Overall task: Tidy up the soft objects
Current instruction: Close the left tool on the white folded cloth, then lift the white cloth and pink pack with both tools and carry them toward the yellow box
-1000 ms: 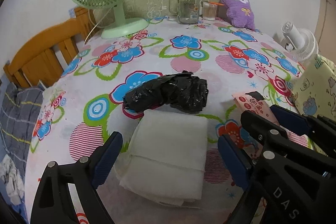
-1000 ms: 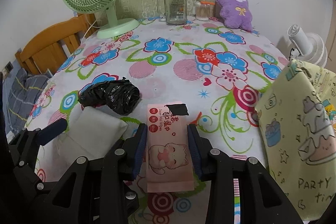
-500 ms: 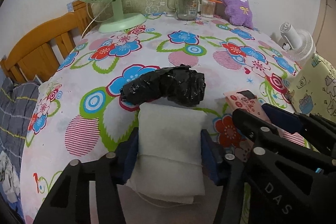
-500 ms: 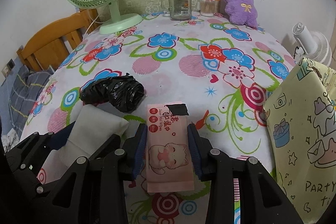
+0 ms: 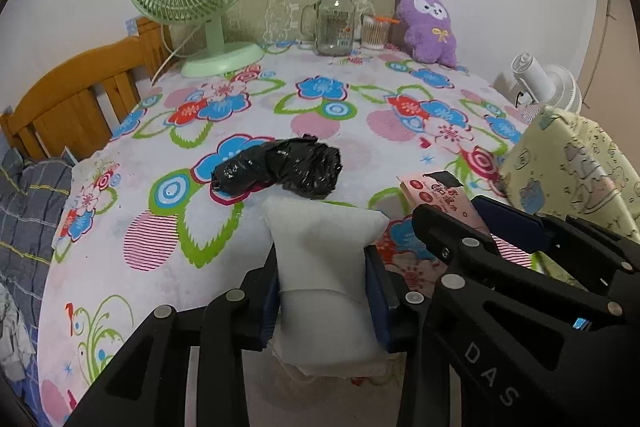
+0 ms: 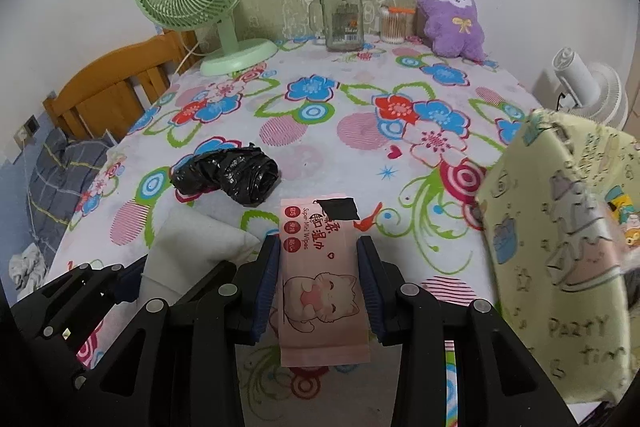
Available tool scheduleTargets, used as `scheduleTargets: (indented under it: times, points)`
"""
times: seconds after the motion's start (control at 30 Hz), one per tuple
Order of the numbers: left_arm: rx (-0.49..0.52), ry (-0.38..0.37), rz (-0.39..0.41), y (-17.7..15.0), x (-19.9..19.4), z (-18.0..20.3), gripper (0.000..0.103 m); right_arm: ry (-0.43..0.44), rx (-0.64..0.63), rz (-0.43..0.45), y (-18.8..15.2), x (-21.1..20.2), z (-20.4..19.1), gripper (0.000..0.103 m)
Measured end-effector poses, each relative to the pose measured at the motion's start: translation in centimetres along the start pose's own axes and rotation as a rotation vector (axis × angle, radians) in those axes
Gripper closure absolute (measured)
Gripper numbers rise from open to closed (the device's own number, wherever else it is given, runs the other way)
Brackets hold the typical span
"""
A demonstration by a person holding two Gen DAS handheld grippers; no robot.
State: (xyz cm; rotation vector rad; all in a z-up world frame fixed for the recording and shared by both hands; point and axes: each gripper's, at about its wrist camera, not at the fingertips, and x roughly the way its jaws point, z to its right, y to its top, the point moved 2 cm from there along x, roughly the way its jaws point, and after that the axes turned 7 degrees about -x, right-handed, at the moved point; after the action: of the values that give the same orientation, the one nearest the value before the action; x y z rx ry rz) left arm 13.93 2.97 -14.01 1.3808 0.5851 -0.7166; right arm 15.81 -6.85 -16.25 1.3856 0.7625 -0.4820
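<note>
Left gripper [image 5: 322, 287] is clamped on the white folded cloth pad [image 5: 320, 251], blue pads pinching its sides, the pad raised off the floral-covered bench [image 5: 320, 115]. Right gripper [image 6: 318, 277], just to its right, grips the pink wet-wipes pack [image 6: 320, 267] between its fingers. Just ahead of both lies the crumpled black plastic bag [image 5: 280, 169]. A pale yellow party gift bag [image 6: 560, 247] stands right of the right gripper.
</note>
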Motion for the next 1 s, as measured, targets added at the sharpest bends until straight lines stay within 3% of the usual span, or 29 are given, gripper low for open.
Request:
scheduleTargets:
  times: [0.7,1.0]
  points:
    - [-0.015,0.034,0.162,1.4,-8.4,4.9,0.065,0.037,-0.031,0.167,1.5,-9.5,2.7,0.061]
    - [0.013,0.017,0.217,2.3,-11.2,8.3,0.065,0.007,-0.045,0.227,2.2,-13.3,5.3,0.061]
